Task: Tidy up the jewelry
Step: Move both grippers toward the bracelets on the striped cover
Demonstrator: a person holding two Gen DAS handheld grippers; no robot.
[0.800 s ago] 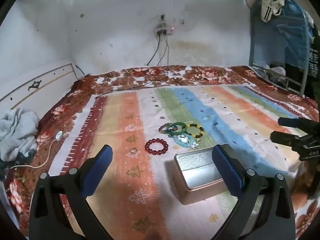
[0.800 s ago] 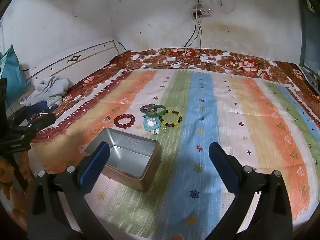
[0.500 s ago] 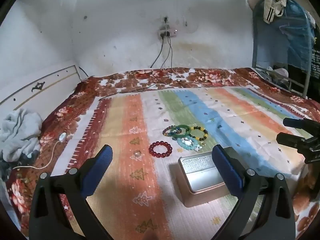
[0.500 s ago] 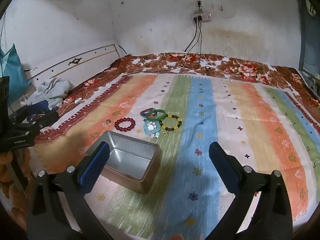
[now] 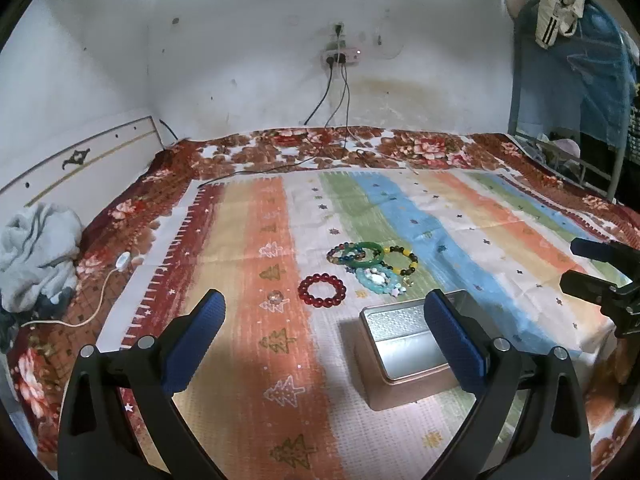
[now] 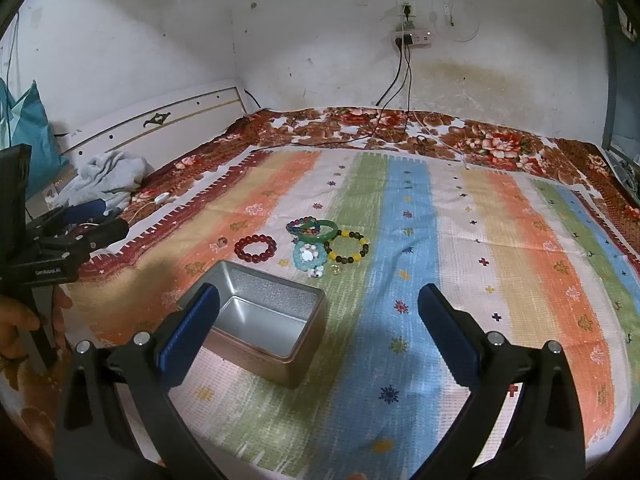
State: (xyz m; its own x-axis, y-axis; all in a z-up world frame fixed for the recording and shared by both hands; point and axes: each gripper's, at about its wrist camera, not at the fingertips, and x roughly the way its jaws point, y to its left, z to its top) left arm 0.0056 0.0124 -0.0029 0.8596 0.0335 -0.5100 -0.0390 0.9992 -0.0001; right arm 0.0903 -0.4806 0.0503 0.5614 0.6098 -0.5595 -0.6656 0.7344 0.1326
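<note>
Several bracelets lie grouped on the striped cloth: a red bead bracelet (image 5: 322, 290) (image 6: 256, 247), a green bangle (image 5: 369, 252) (image 6: 323, 231), a yellow-and-dark bead bracelet (image 5: 401, 261) (image 6: 347, 247), a turquoise one (image 5: 377, 279) (image 6: 307, 258) and a multicoloured one (image 5: 343, 253). An empty open metal tin (image 5: 404, 346) (image 6: 267, 320) stands in front of them. My left gripper (image 5: 326, 340) is open above the cloth, near the tin's left side. My right gripper (image 6: 318, 330) is open too, over the tin's right edge. Nothing is between either pair of fingers.
A small ring-like piece (image 5: 275, 297) lies left of the red bracelet. A crumpled grey cloth (image 5: 34, 252) and a white cable (image 5: 96, 300) lie at the bed's left side. Wall sockets with cables (image 5: 340, 56) hang behind. A person's hand (image 6: 24, 320) holds the other gripper's handle.
Both grippers have drawn back and tilted up a little, so the bracelets and tin sit slightly lower and farther in view. Both stay open.
</note>
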